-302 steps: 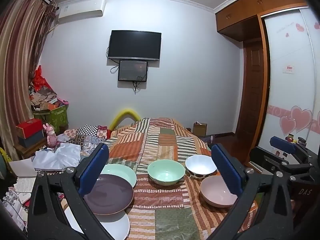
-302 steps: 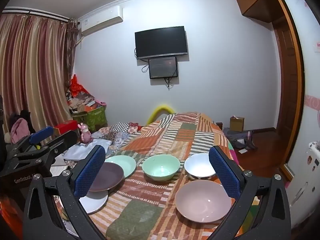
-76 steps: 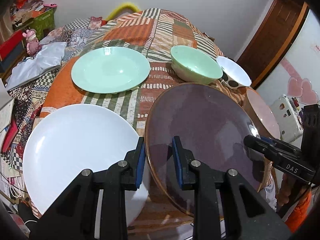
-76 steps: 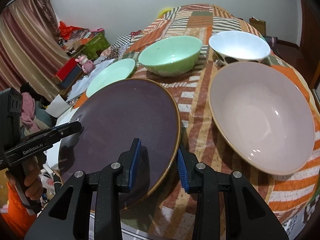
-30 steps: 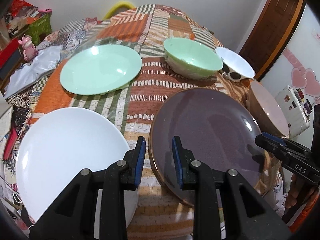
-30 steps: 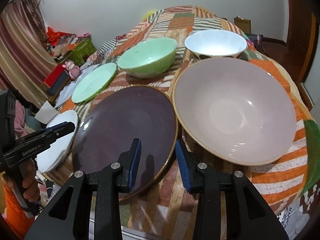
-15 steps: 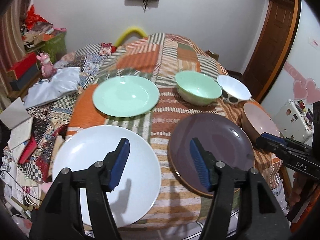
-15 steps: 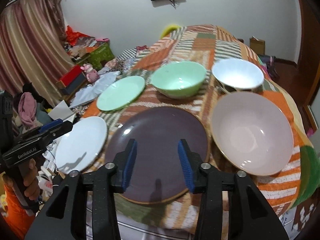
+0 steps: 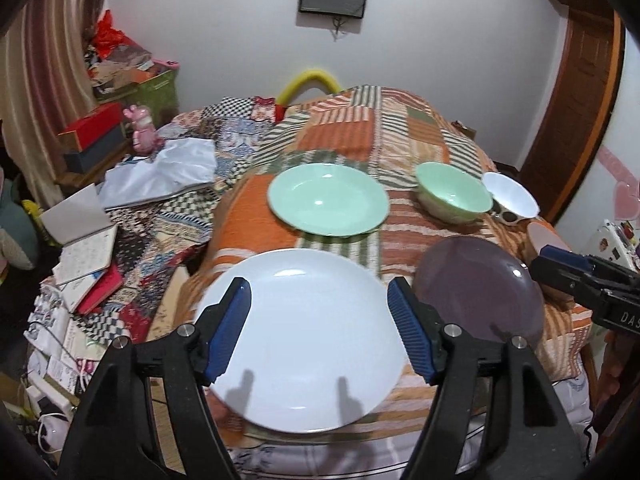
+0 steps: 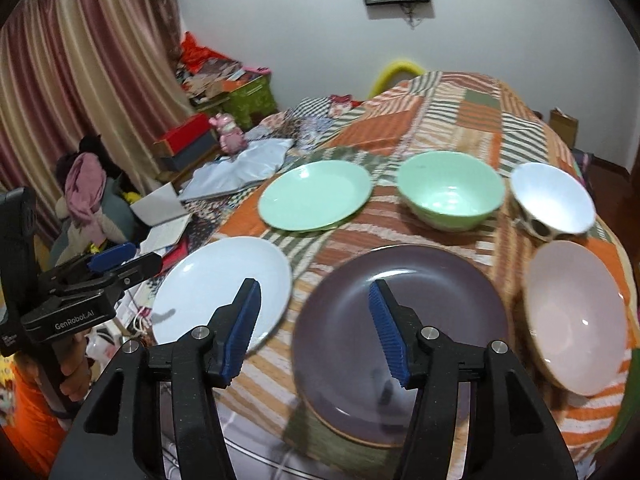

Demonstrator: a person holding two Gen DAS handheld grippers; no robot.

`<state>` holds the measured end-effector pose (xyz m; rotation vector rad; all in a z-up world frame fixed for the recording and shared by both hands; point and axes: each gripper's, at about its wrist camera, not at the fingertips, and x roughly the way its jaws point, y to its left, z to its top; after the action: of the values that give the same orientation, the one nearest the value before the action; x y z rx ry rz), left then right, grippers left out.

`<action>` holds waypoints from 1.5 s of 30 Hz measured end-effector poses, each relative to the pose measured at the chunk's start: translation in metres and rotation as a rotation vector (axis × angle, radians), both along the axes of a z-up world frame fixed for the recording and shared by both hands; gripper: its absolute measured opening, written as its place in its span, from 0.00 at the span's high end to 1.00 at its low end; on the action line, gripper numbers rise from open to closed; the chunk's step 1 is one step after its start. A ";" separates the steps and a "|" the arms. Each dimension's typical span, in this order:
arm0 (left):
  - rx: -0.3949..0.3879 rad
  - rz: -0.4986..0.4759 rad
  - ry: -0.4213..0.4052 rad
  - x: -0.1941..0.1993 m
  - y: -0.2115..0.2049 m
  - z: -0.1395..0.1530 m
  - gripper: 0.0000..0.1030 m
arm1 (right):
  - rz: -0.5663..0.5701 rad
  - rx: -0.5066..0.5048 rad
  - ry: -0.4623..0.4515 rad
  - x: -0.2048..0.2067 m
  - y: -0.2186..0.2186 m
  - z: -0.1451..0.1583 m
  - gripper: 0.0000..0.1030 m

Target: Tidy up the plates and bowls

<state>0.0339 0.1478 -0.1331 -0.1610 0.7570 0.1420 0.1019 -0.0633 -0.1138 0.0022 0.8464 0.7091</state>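
Note:
A dark purple plate (image 10: 400,340) lies flat on the patchwork cloth at the table's near edge, between a white plate (image 9: 304,332) on its left and a pink bowl (image 10: 576,320) on its right. Behind them stand a green plate (image 9: 328,198), a green bowl (image 10: 450,188) and a white bowl (image 10: 554,196). My left gripper (image 9: 320,312) hovers above the white plate, its jaws opening with nothing between them. Above the purple plate's left rim my right gripper (image 10: 316,304) is also opening and holds nothing.
The patchwork cloth (image 9: 400,128) covers the table and runs back toward the wall. Left of the table lie notebooks (image 9: 80,248), a white bag (image 9: 168,168), a red box (image 9: 90,128) and a pink toy (image 9: 142,130). A wooden door (image 9: 572,92) stands at the right.
Both grippers have let go of the purple plate, which now rests on the cloth. Both have pulled back and risen, their jaws spreading; the left has swung over the white plate.

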 end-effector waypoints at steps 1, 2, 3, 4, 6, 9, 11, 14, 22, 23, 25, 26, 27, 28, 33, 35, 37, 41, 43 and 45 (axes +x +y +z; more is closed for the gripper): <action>0.003 0.008 0.006 -0.002 0.004 -0.001 0.32 | 0.009 -0.002 0.003 0.000 0.004 -0.002 0.49; 0.004 0.015 0.012 -0.003 0.008 -0.003 0.32 | 0.019 -0.005 0.007 0.000 0.008 -0.004 0.49; 0.004 0.020 0.016 -0.004 0.012 -0.004 0.32 | 0.028 -0.009 0.010 0.000 0.013 -0.005 0.49; 0.005 0.026 0.022 -0.006 0.016 -0.006 0.32 | 0.038 -0.015 0.016 0.001 0.019 -0.008 0.49; 0.002 0.040 0.037 -0.006 0.024 -0.011 0.32 | 0.054 -0.023 0.028 0.002 0.028 -0.013 0.49; -0.007 0.062 0.065 -0.006 0.037 -0.021 0.32 | 0.074 -0.039 0.040 0.004 0.038 -0.019 0.49; -0.017 0.076 0.087 -0.005 0.046 -0.028 0.32 | 0.085 -0.053 0.053 0.007 0.045 -0.025 0.49; -0.038 0.098 0.121 -0.004 0.059 -0.041 0.32 | 0.099 -0.071 0.082 0.012 0.054 -0.034 0.49; -0.075 0.107 0.193 0.005 0.077 -0.071 0.32 | 0.138 -0.108 0.133 0.023 0.075 -0.054 0.49; -0.078 0.106 0.198 0.006 0.077 -0.073 0.32 | 0.146 -0.115 0.140 0.025 0.078 -0.057 0.49; -0.087 0.105 0.209 0.007 0.080 -0.079 0.32 | 0.147 -0.117 0.142 0.028 0.083 -0.061 0.55; -0.090 0.105 0.210 0.007 0.081 -0.081 0.34 | 0.154 -0.120 0.146 0.029 0.085 -0.062 0.56; -0.095 0.106 0.213 0.007 0.083 -0.083 0.38 | 0.159 -0.126 0.150 0.031 0.087 -0.064 0.58; -0.098 0.106 0.215 0.007 0.083 -0.084 0.40 | 0.160 -0.132 0.155 0.033 0.088 -0.066 0.62; -0.136 0.115 0.236 0.010 0.090 -0.094 0.51 | 0.169 -0.155 0.179 0.038 0.095 -0.076 0.68; -0.150 0.116 0.242 0.010 0.093 -0.098 0.56 | 0.164 -0.157 0.188 0.040 0.095 -0.078 0.69; -0.164 0.115 0.246 0.010 0.095 -0.100 0.59 | 0.166 -0.164 0.201 0.042 0.097 -0.080 0.70; -0.187 0.108 0.246 0.007 0.097 -0.102 0.66 | 0.175 -0.182 0.221 0.041 0.101 -0.086 0.70; -0.196 0.107 0.244 0.006 0.098 -0.101 0.67 | 0.168 -0.190 0.214 0.040 0.103 -0.086 0.70; -0.205 0.107 0.243 0.004 0.099 -0.101 0.68 | 0.160 -0.181 0.221 0.039 0.102 -0.085 0.70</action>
<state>0.0382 0.2469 -0.2341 -0.3843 1.0054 0.1874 0.1409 0.0392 -0.1989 -0.1531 1.1300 0.7894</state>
